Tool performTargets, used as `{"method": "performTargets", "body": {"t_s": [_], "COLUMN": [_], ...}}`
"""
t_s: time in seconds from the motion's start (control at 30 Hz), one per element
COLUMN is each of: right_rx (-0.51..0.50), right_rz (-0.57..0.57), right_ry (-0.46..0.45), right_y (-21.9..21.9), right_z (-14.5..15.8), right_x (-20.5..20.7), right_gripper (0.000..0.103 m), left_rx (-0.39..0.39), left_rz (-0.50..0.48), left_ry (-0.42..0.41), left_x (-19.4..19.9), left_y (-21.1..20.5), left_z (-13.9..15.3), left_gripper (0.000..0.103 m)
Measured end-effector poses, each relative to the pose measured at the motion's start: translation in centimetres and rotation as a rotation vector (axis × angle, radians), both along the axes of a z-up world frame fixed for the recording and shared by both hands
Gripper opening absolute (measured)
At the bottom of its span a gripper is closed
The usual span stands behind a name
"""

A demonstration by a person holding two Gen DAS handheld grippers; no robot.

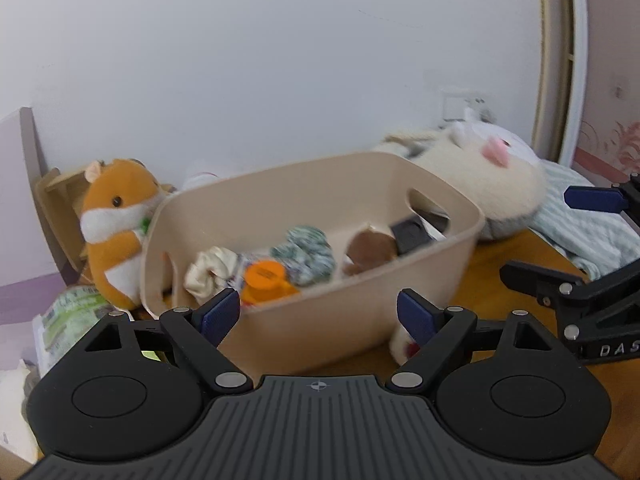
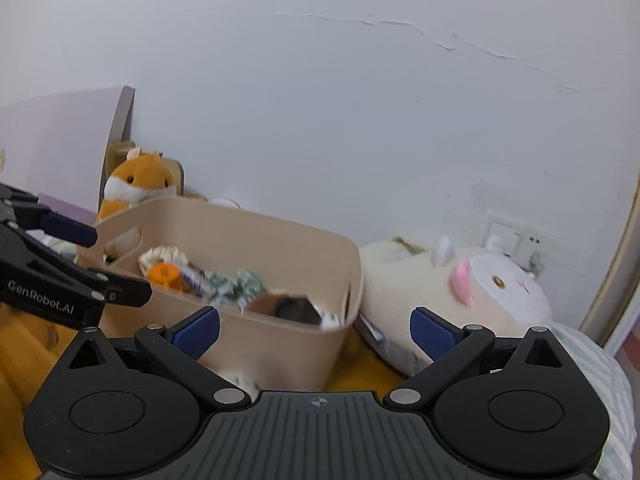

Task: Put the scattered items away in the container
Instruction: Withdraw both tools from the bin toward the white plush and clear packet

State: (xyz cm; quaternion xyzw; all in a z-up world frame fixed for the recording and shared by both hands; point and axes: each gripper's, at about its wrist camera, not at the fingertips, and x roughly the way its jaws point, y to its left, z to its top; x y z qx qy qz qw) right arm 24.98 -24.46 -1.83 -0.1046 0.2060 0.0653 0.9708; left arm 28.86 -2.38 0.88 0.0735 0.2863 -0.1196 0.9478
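Note:
A beige bin (image 1: 320,324) (image 2: 280,344) stands on the wooden table (image 1: 500,256). Inside lie an orange-capped bottle (image 1: 266,276) (image 2: 162,272), a green-and-white cloth bundle (image 1: 308,254), a cream cloth (image 1: 208,270), a brown plush (image 1: 370,252) and a black item (image 1: 412,234). My left gripper (image 1: 318,314) (image 2: 108,260) is open in front of the bin's near wall, holding nothing. My right gripper (image 2: 316,330) (image 1: 556,236) is open to the right of the bin, empty too. A small white and red item (image 1: 402,346) lies on the table against the bin's near corner.
An orange hamster plush (image 1: 116,224) (image 2: 140,180) stands left of the bin. A big white plush (image 1: 480,172) (image 2: 460,292) lies behind and to its right, on a striped blanket (image 1: 580,236). A green packet (image 1: 72,312) lies at the left. A white wall rises behind.

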Motion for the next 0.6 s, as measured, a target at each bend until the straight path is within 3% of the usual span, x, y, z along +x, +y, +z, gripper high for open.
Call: {"method": "performTargets", "body": {"t_s": [0.27, 0.47, 0.6], "right_rx": [-0.004, -0.115, -0.085], "right_rz": [-0.003, -0.045, -0.071], "right_ry": [0.085, 0.107, 0.128], "right_y": [-1.3, -1.2, -2.4], "right_z": [-3.3, -5.2, -5.9], "right_x": [-3.8, -4.5, -4.9], "right_gripper": [0.103, 0.103, 0.103], "left_rx": [-0.018, -0.028, -0.034], "left_rz": [-0.052, -0.097, -0.117], "left_ry": [0.062, 0.117, 0.155], "left_x": [-1.5, -2.1, -2.0], "left_y": [-2.0, -3.4, -4.8], "left_z": [-3.2, -5.6, -7.4], "left_gripper": [0.088, 0.088, 0.088]}}
